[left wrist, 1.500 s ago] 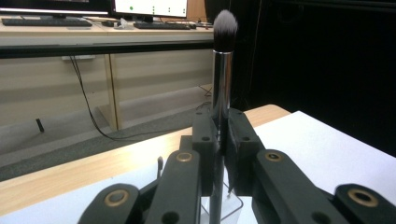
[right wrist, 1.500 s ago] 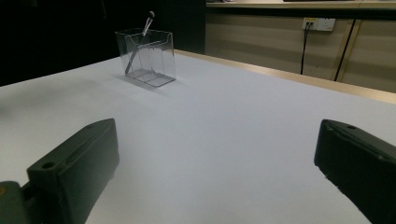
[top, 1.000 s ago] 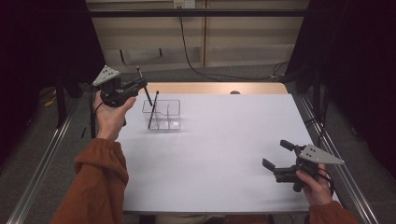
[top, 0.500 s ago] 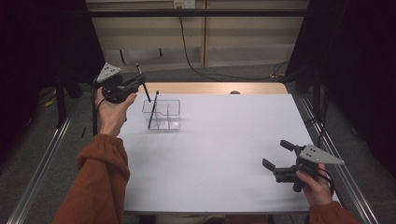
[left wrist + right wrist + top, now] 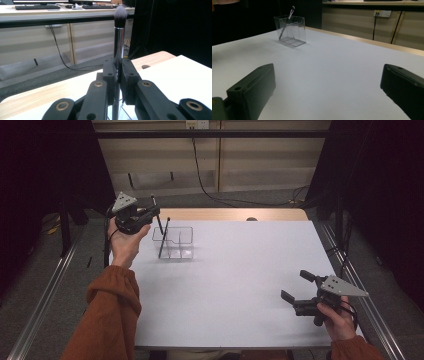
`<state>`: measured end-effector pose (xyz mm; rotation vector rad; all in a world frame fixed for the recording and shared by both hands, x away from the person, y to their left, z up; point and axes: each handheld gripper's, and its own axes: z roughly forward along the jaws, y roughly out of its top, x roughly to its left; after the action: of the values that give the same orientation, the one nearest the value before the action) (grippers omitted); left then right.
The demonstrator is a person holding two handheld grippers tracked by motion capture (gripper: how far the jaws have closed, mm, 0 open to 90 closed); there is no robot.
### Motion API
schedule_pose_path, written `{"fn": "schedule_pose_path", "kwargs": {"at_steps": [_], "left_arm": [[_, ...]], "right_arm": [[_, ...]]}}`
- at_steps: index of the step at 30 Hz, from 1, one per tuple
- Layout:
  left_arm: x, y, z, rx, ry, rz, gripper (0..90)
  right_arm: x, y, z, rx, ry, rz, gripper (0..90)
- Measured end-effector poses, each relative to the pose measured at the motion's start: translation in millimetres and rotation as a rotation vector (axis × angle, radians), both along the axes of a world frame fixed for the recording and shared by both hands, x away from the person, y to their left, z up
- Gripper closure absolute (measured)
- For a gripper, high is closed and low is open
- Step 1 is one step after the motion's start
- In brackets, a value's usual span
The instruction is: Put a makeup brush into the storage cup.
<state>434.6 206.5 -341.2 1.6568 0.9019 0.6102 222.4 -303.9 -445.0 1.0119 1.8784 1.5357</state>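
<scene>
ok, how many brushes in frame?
2. One brush is upright, clamped in the left gripper above the clear organizer. The other brush leans inside the organizer. None seem hidden.

A white bench (image 5: 240, 285) is lying under dim light; a black cable (image 5: 210, 185) is hanging down the beige cabinet fronts (image 5: 260, 165) behind; a wall socket (image 5: 381, 13) is showing there.

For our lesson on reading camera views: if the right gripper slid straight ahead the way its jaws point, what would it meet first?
Probably nothing on the white table; the right gripper seems aimed right of the clear organizer, though depth is uncertain.
</scene>
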Motion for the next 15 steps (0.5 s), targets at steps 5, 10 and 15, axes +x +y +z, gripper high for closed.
{"fn": "schedule_pose_path", "kwargs": {"at_steps": [5, 10, 15], "left_arm": [[1.8, -0.3, -5.3, 0.0, 0.009, 0.0, 83.9], [3.7, 0.2, -14.8, 0.015, 0.029, 0.003, 83.8], [3.6, 0.4, -23.4, 0.018, 0.045, 0.003, 83.8]], "right_arm": [[0.1, 0.4, -0.3, -0.002, -0.001, 0.004, 0.0], [-0.2, 0.4, -0.4, -0.003, 0.0, 0.007, 0.0], [-0.3, 0.2, -0.4, -0.003, -0.003, 0.004, 0.0]]}}
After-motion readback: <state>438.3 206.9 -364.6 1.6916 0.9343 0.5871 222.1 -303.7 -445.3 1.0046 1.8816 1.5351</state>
